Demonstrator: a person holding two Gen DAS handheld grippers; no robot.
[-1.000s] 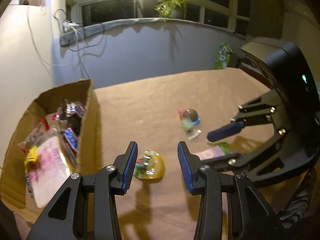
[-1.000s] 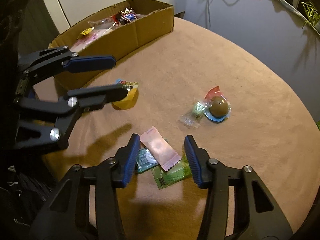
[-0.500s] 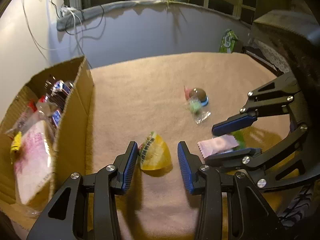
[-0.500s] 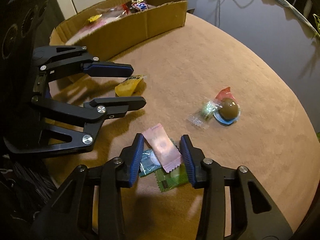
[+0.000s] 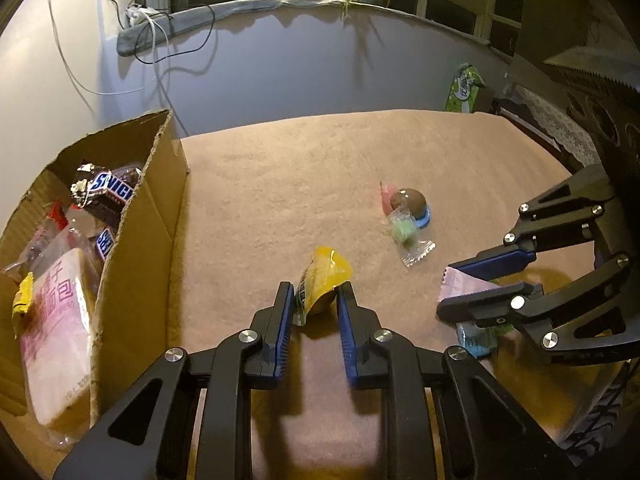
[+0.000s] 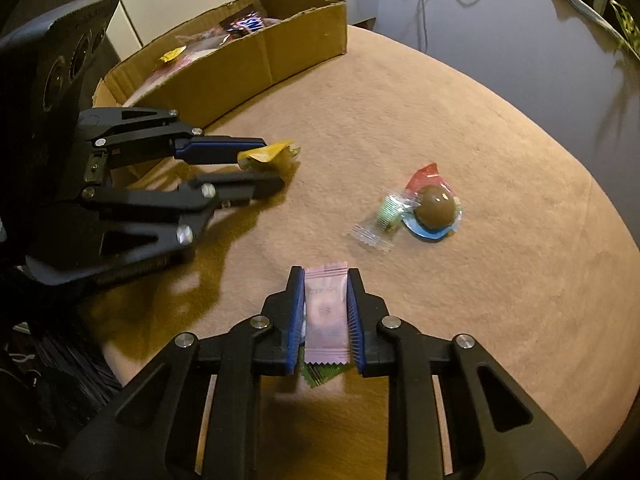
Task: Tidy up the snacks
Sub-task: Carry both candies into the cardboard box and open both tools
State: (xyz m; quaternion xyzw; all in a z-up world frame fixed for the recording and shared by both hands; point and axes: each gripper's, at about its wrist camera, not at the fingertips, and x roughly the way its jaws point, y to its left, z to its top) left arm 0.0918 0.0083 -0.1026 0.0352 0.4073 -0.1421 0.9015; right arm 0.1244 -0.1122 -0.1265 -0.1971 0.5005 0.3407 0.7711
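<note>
My left gripper (image 5: 316, 292) is shut on a yellow snack packet (image 5: 326, 270), squeezed upright between its blue pads just above the tan tablecloth. The right wrist view shows the same left gripper (image 6: 274, 166) pinching the yellow packet (image 6: 268, 154). A pink sachet (image 6: 326, 312) sits lengthwise between the pads of my right gripper (image 6: 325, 276), which is shut on it. Under it lies a green wrapper (image 6: 320, 374). The cardboard box (image 5: 136, 240) with several snacks inside stands at the left.
A chocolate ball on a blue base (image 5: 408, 202) and a green candy in clear wrap (image 5: 404, 230) lie mid-table. A teal packet (image 5: 476, 340) lies below the right gripper. A green bag (image 5: 464, 88) stands beyond the far edge. The round table edge (image 6: 600, 208) curves at right.
Both grippers went from open to shut: the left one closed on the yellow packet, crumpling it upright, and the right one closed on the pink sachet. The left gripper moved slightly forward and down.
</note>
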